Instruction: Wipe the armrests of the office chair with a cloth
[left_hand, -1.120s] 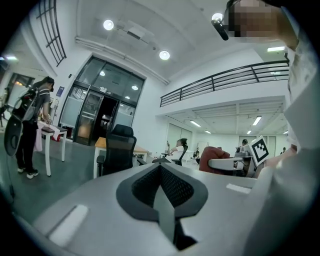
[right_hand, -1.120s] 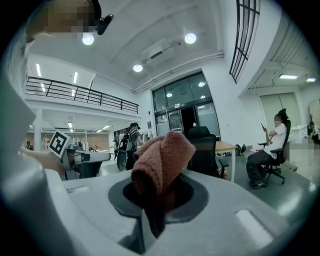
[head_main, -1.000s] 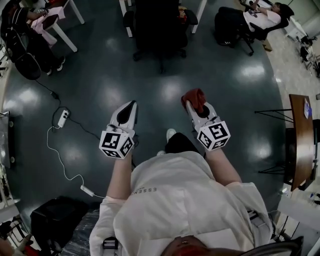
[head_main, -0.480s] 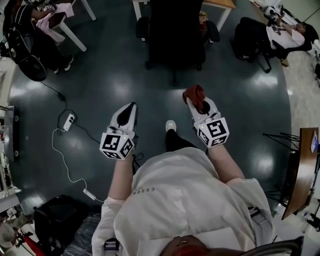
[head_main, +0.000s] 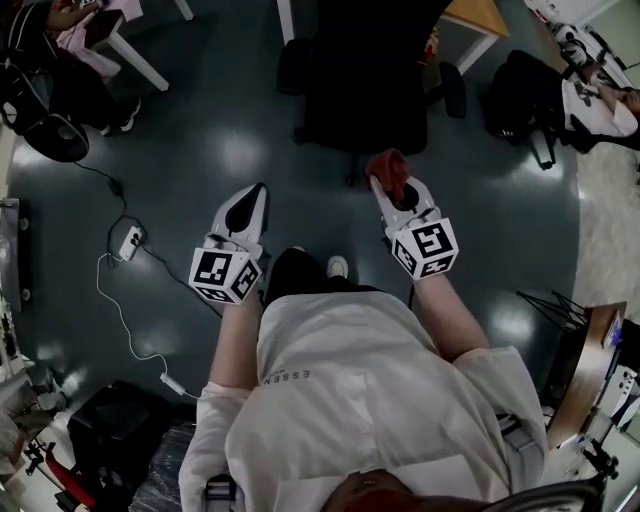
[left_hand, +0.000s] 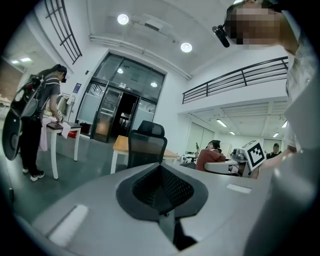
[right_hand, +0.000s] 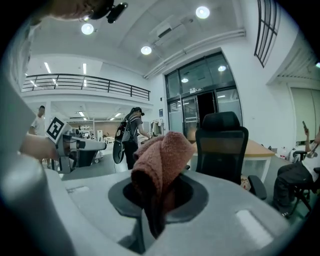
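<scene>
— Where is the red cloth (head_main: 388, 170)?
— Pinched in the right tool (head_main: 384, 186), up in front of the black office chair (head_main: 365, 80), apart from its armrests (head_main: 453, 90).
— And the left tool (head_main: 257, 195)?
— Jaws together, empty.

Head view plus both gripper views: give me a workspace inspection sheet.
Surface: dark glossy floor, with light glare.
Job's things: black office chair ahead; red cloth not yet on its armrests.
Clutter: black case, lower left.
Grippers: right gripper shut on cloth; left gripper shut, empty.
Cables: white power strip and cord on the floor, left.
Surroundings: desks; seated person far right; another person far left.
</scene>
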